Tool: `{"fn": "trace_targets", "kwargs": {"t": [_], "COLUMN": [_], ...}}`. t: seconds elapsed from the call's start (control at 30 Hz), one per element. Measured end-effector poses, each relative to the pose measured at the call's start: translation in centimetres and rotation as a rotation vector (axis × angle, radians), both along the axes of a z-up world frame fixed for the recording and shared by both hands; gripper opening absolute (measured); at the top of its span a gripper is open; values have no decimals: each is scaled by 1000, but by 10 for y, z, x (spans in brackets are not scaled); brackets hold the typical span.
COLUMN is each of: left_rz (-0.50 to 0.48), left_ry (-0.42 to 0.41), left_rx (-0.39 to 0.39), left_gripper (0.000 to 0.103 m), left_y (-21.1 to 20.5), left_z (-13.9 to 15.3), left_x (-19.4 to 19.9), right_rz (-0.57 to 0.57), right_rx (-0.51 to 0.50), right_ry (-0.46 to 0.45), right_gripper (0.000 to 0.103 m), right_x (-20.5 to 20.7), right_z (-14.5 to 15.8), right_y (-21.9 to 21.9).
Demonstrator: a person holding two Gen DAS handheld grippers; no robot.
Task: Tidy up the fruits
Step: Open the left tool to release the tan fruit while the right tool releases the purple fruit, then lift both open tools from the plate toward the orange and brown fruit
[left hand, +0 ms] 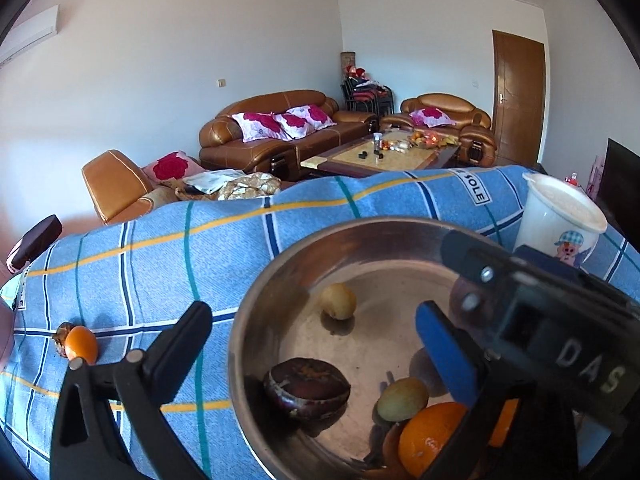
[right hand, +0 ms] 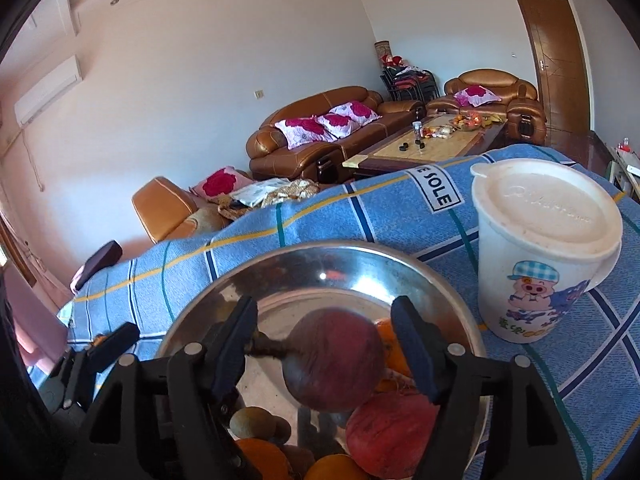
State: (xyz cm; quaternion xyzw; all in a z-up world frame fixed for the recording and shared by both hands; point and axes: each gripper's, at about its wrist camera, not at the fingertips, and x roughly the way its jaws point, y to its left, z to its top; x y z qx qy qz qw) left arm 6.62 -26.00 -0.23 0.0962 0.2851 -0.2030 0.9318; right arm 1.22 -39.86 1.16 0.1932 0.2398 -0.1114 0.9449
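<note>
A steel bowl (left hand: 256,320) (right hand: 440,280) sits on the blue checked cloth. My left gripper (left hand: 314,312) hangs over the bowl's left side, open wide and holding nothing. Below it lie a dark brown fruit (left hand: 306,388), two small yellow-green fruits (left hand: 338,300) and an orange (left hand: 432,440). In the right wrist view a dark red round fruit (right hand: 336,360), blurred, its stem pointing left, is between the fingers of my right gripper (right hand: 324,312). The jaws stand wider than the fruit and the pads do not press it. A red fruit (right hand: 388,436) and oranges (right hand: 264,456) lie underneath.
One orange (left hand: 80,344) with a brown scrap beside it lies on the cloth (left hand: 160,264) left of the bowl. A white lidded cup (right hand: 540,256) with a pig cartoon stands right of the bowl. Sofas and a coffee table fill the room beyond the table's far edge.
</note>
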Motion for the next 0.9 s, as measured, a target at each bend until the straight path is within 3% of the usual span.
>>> {"fn": "trace_targets", "kwargs": {"t": [0.13, 0.33, 0.4, 0.57, 0.9], "left_rz": [17, 71, 100, 164, 207], "left_ry": [-15, -104, -138, -186, -201], "left_rx": [-44, -44, -27, -25, -40], "left_gripper": [103, 103, 103, 103, 103], "left_y": [13, 28, 34, 55, 95], "left_z": [5, 12, 14, 17, 17], "left_x": [-4, -15, -20, -28, -43], "right_rz": [-39, -134, -152, -131, -132], "right_rx": [-3, -135, -197, -322, -366], "right_ry": [-104, -241, -254, -289, -268], "right_gripper": [79, 80, 86, 87, 89], "right_x": [-11, -28, -28, -34, -53], "right_z": [5, 15, 17, 24, 22], "right_y": [0, 14, 24, 50, 68]}}
